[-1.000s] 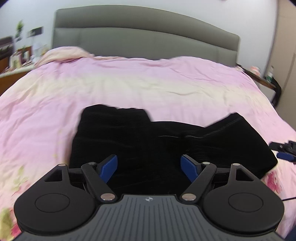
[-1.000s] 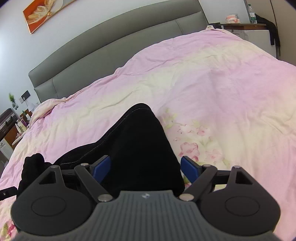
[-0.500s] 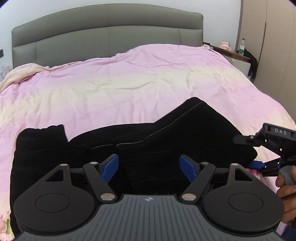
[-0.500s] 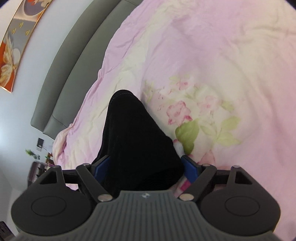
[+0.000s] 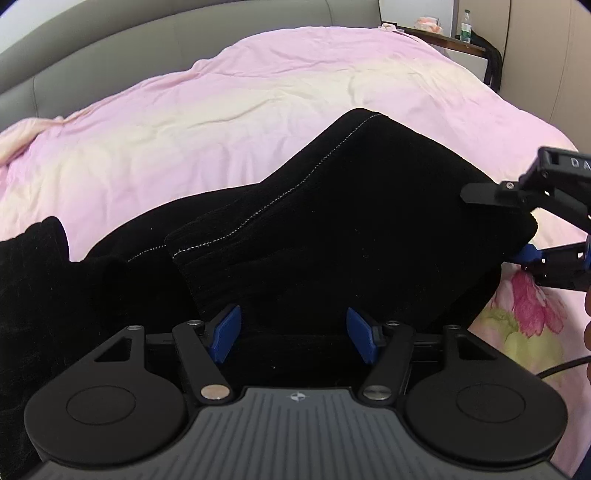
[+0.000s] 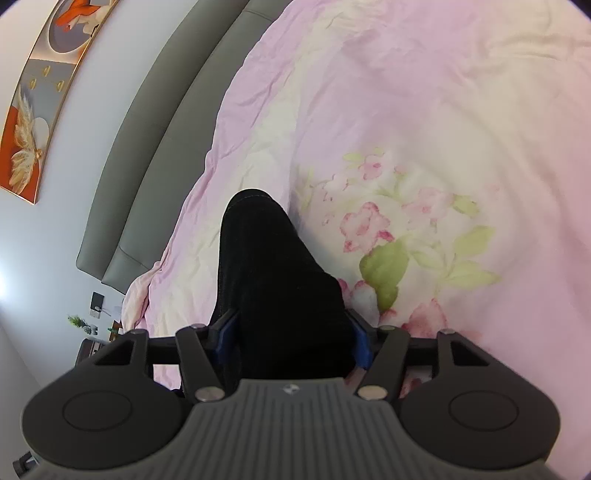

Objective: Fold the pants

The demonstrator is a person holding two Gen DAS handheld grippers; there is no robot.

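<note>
Black pants [image 5: 332,229] lie crumpled on the pink floral bed cover [image 5: 221,103], a stitched seam running along a raised fold. My left gripper [image 5: 294,334] hangs low over their near edge. Its jaws are closing, with black cloth between the blue pads [image 5: 225,334], which do not visibly press on it. At the right end of the pants my right gripper [image 5: 515,225] straddles the folded edge, one finger above and one below. In the right wrist view the pants [image 6: 273,280] fill the gap of the right gripper [image 6: 291,341]. Its jaws are closing and both pads touch the cloth.
A grey padded headboard [image 5: 147,48] runs along the far side of the bed. A bedside table with a bottle [image 5: 465,31] stands at the far right corner. A person's hand [image 5: 587,332] shows at the right edge. A painting [image 6: 33,110] hangs above the headboard.
My left gripper has slid right along the pants and sunk closer to them, its pads drawing in. The right gripper has rolled, dropped onto the pants' end, and narrowed around the cloth.
</note>
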